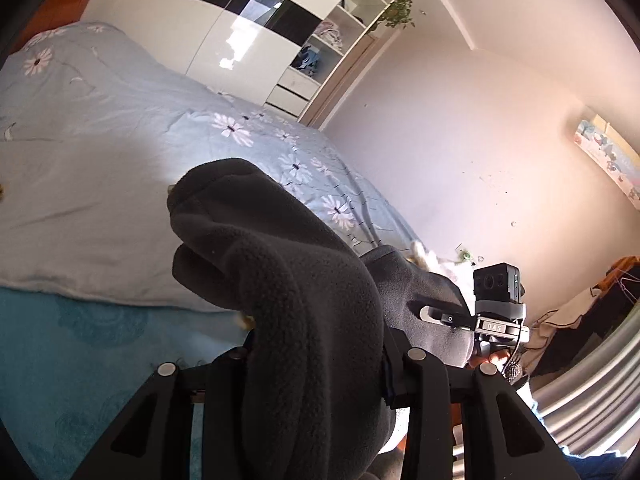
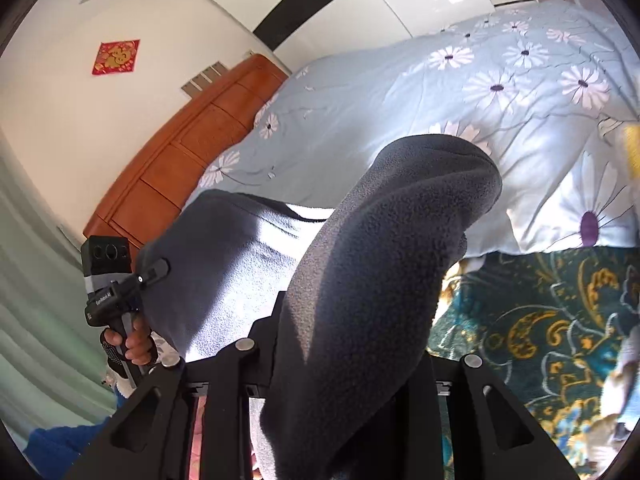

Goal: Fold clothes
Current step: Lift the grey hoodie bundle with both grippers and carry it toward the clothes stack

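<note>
Garment: a dark grey fleece (image 1: 304,280) was held up off the bed, strung between the two tongs; its long axis ran from one tong across to the other, with a bunched fold pointing up and away from each camera.
Left tongs (image 2: 154,272): closed on one edge of the fleece; from its own camera the fingers were buried under the cloth.
Right tongs (image 1: 434,314): closed on the other edge of the fleece, one finger (image 1: 440,316) showing pale against the grey.
Hands: the left hand (image 2: 134,344) gripped its handle; of the right hand (image 1: 498,358) only a few fingertips showed under the tool.
Hidden: the lower part of the fleece was cut off below both views, so what kind of garment it was could not be told; the fingertips of each tong were covered in its own view.
Surface: a bed with a pale blue daisy-print quilt (image 1: 120,120) and a teal patterned blanket (image 2: 540,320) near the front edge.
Room: a glossy white and black wardrobe (image 1: 192,28), an orange wooden headboard (image 2: 192,136), a red paper square (image 2: 116,56) on the wall, and a small plant (image 1: 398,12) on open shelves.
</note>
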`<state>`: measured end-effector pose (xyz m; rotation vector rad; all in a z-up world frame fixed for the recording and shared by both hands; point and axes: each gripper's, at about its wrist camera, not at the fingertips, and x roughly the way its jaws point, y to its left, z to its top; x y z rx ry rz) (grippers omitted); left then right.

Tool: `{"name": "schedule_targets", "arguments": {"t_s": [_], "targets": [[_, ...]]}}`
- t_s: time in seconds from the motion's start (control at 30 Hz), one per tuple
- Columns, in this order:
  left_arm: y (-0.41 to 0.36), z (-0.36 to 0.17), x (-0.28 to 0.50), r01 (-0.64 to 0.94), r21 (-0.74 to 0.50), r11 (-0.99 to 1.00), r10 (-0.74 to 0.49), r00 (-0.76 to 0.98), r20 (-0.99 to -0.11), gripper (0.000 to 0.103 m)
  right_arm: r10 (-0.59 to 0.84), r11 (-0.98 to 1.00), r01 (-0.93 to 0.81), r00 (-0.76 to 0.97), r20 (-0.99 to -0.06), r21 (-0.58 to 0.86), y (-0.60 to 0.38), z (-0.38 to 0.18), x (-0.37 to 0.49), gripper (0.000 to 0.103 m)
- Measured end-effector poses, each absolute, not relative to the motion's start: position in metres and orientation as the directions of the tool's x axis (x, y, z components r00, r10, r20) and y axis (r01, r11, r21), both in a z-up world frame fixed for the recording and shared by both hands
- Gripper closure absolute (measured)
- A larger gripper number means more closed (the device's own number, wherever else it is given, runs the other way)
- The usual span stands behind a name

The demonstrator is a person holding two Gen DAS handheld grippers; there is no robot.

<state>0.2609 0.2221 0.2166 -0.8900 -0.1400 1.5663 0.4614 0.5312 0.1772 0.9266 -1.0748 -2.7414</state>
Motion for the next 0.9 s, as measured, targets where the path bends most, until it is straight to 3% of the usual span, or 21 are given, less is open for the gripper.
{"name": "schedule_targets", "arguments": {"t_s": [0.33, 0.5, 0.73, 0.9], "targets": [[0.331, 0.388, 0.302, -0.929, -0.370, 0.002, 0.934, 0.134, -0.332, 0.063, -0.130, -0.778, -0.119, -0.930, -0.343, 0.617, 0.613, 0.273, 0.561, 0.072], [0.432, 0.413, 0.351, -0.925, -0.350, 0.147, 0.916, 0.260, -0.304, 0.063, 0.024, -0.792, -0.233, -0.935, -0.353, 0.565, 0.669, 0.322, 0.643, 0.072], [0.581, 0.365, 0.405, -0.850, -0.438, 0.291, 0.856, 0.436, -0.277, 0.063, 0.216, -0.779, -0.459, -0.836, -0.504, 0.428, 0.729, 0.327, 0.731, 0.072], [0.613, 0.260, 0.424, -0.790, -0.575, 0.213, 0.780, 0.492, -0.388, 0.063, 0.244, -0.685, -0.576, -0.759, -0.604, 0.446, 0.773, 0.254, 0.769, 0.071]]}}
